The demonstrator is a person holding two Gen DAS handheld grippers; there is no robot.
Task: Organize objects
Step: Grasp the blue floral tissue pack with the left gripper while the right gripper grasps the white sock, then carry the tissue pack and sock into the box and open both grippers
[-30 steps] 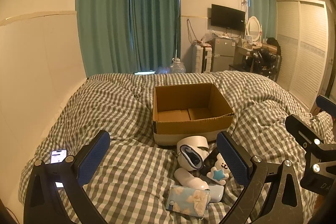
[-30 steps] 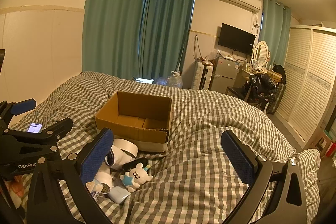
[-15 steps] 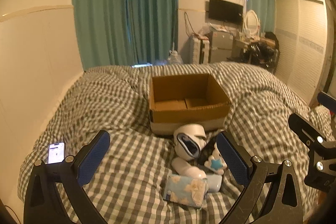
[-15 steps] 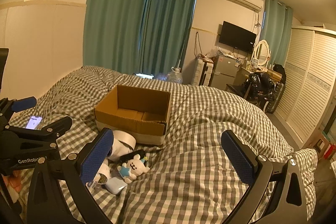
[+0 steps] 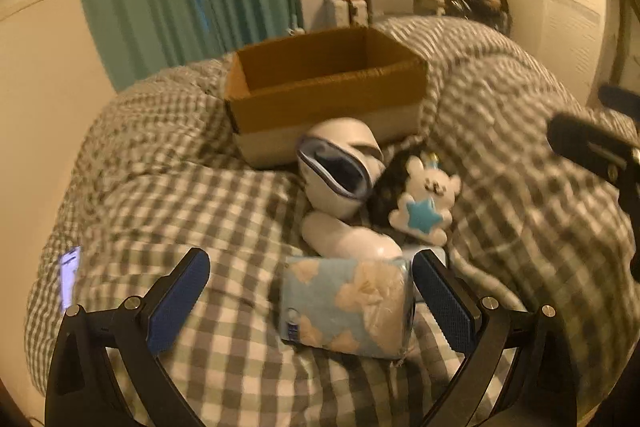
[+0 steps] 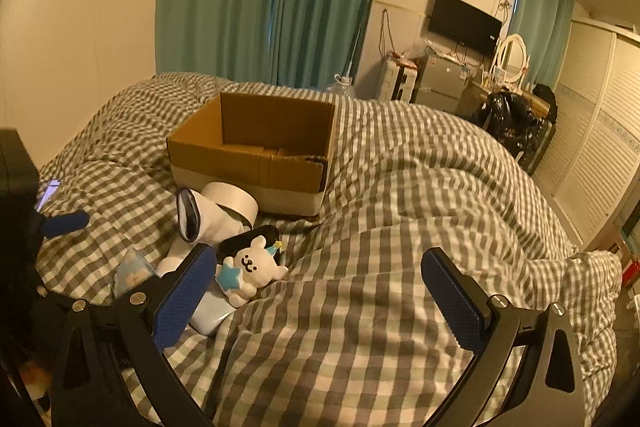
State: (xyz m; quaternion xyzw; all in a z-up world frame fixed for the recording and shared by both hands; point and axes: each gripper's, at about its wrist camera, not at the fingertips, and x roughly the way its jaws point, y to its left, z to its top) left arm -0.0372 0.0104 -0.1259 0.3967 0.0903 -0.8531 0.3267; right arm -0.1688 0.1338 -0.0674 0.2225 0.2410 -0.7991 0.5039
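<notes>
Bedding in grey checks carries everything. The cardboard box sits mid-bed, looking empty. Just in front lies the tissue pack (soft, light, squashy), between the wide-open left gripper; pinch its short sides gently. The right gripper is open too, holding nothing.

Left gripper dropped closer, now straddling tissue pack.
</notes>
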